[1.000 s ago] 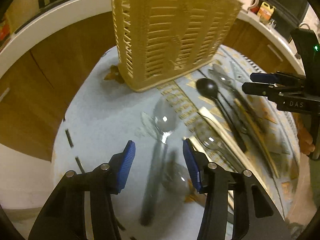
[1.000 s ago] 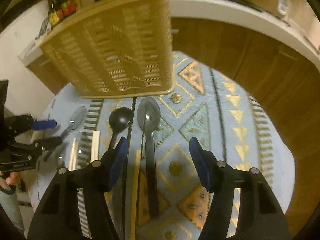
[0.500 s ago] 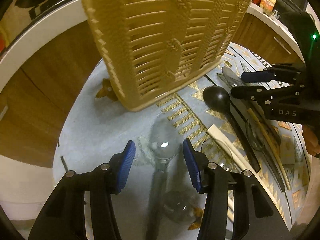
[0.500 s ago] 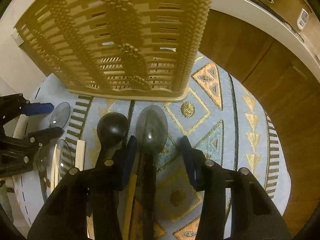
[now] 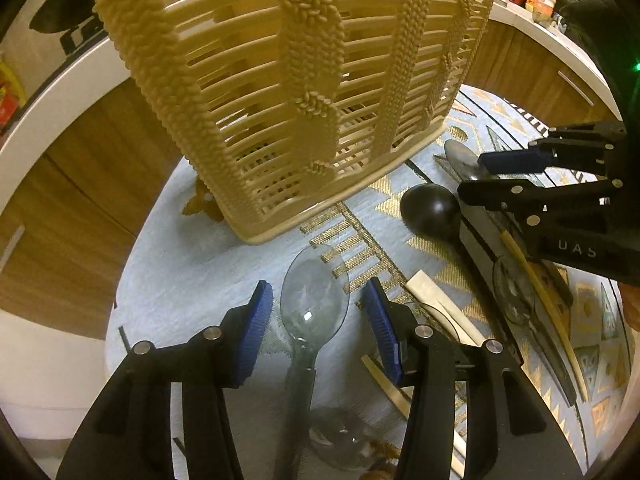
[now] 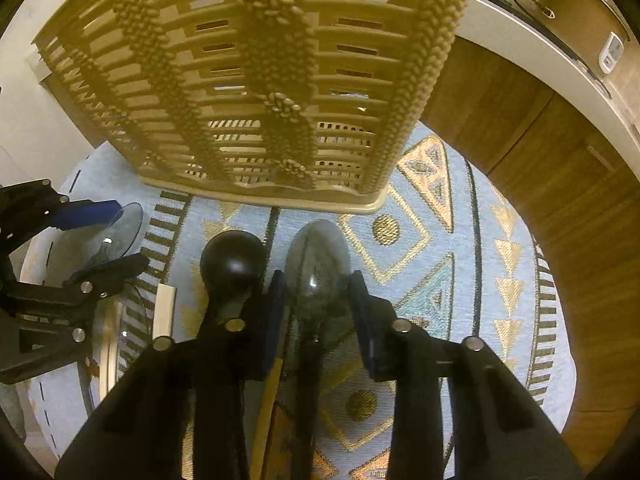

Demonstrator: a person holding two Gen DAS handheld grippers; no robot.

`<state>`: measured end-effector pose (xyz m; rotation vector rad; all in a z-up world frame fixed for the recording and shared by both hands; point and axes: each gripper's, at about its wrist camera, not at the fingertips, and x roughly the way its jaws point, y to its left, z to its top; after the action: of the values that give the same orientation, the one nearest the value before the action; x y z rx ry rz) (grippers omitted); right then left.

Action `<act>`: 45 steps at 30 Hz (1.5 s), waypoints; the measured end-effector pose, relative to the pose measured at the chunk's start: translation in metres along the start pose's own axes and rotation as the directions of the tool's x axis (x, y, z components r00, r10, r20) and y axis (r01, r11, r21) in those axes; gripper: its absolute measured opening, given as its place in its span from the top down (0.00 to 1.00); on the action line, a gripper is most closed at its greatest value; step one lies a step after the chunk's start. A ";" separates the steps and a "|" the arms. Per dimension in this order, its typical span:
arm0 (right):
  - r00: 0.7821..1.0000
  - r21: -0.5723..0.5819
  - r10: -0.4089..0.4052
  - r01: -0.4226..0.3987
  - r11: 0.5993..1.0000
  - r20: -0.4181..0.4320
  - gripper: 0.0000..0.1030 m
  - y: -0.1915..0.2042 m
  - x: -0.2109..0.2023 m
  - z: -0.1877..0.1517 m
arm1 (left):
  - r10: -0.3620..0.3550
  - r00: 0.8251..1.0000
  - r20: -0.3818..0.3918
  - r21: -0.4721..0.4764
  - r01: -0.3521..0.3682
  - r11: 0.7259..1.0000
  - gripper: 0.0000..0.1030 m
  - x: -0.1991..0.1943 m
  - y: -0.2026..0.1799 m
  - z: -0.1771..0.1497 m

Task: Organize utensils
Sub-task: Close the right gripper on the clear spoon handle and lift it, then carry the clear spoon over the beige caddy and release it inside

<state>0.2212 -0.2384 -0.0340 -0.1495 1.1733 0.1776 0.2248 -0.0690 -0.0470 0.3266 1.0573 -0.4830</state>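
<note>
Right claw (image 6: pixel 318 300) closing around smoky spoon (image 6: pixel 318 268), pads not yet pressing; squeeze neck straight, miss black ladle (image 6: pixel 233 262) beside it. Left claw (image 5: pixel 316 328) half wide, clear spoon (image 5: pixel 314 300) between pads, untouched. Both lie on round rug (image 6: pixel 472 264), near tan basket (image 6: pixel 256 80).

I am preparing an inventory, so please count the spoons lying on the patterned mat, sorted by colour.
Clear spoons: 3 plainly seen; one more may lie partly hidden
Black spoon: 1
Grey spoon: 1
Total: 5
</note>
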 end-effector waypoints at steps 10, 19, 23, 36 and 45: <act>1.000 -0.017 -0.007 0.007 1.000 0.013 0.72 0.015 -0.002 -0.003 | 0.026 1.000 0.011 0.016 -0.026 1.000 0.69 0.008 -0.026 0.003; 0.996 -0.009 0.029 -0.028 1.000 0.082 0.72 -0.002 -0.035 -0.026 | 0.060 0.997 0.044 0.014 -0.061 0.998 0.69 0.004 -0.039 -0.003; 0.988 -0.007 0.064 -0.063 0.998 0.138 0.72 -0.004 -0.060 -0.039 | 0.067 0.995 0.079 0.011 -0.068 0.998 0.69 -0.014 -0.036 -0.012; 0.932 -0.021 0.130 -0.131 0.991 0.339 0.72 0.006 -0.132 -0.061 | 0.080 0.969 0.232 -0.016 -0.079 0.997 0.69 -0.081 -0.053 -0.029; 0.833 -0.003 0.167 -0.195 0.981 0.528 0.72 0.002 -0.195 -0.052 | 0.073 0.886 0.458 -0.097 -0.032 0.995 0.70 -0.165 -0.041 -0.028</act>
<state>0.1007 -0.2594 0.1266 0.0588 0.6367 0.3333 0.1155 -0.0538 0.0855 0.1492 0.5988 -0.4363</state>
